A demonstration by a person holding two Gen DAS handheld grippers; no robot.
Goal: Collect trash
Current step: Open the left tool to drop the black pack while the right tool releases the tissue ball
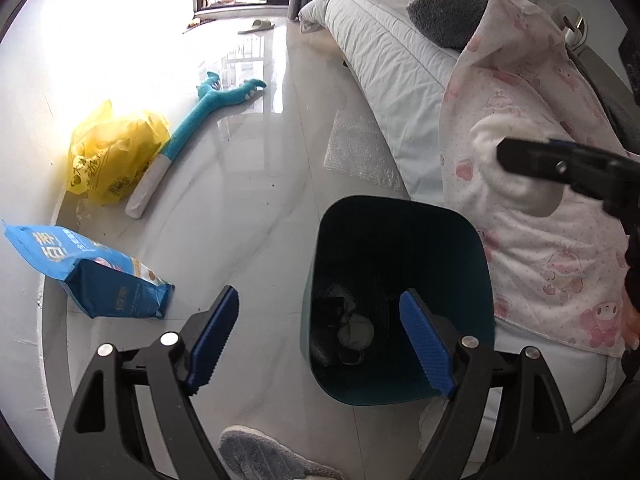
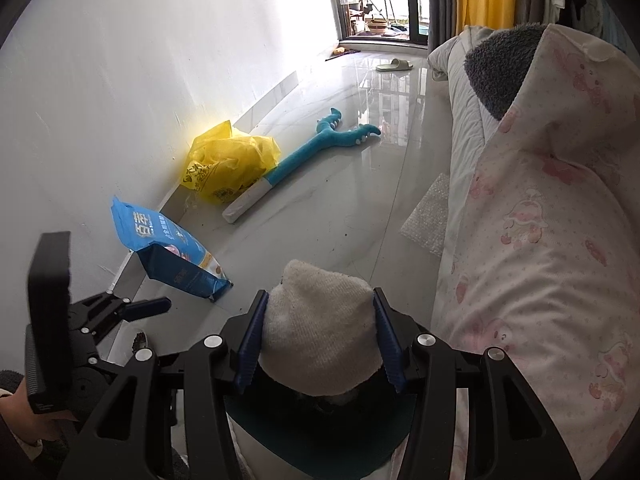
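A dark teal trash bin point(image 1: 400, 300) stands on the floor beside the bed, with some trash at its bottom. My left gripper point(image 1: 320, 340) is open and empty, held above the bin's near rim. My right gripper point(image 2: 320, 336) is shut on a white fuzzy sock point(image 2: 320, 328) and holds it above the bin point(image 2: 320, 428). In the left wrist view the right gripper point(image 1: 560, 168) comes in from the right with the sock point(image 1: 496, 152). A yellow plastic bag point(image 1: 116, 152) and a blue pouch point(image 1: 92, 272) lie by the wall.
A teal plush toy point(image 1: 212, 108) lies on the glossy floor, a sheet of bubble wrap point(image 1: 360, 152) next to the bed. The bed with a pink-print blanket point(image 1: 540, 220) fills the right side. A grey slipper point(image 1: 256, 460) lies near me, another slipper point(image 1: 256, 26) far off.
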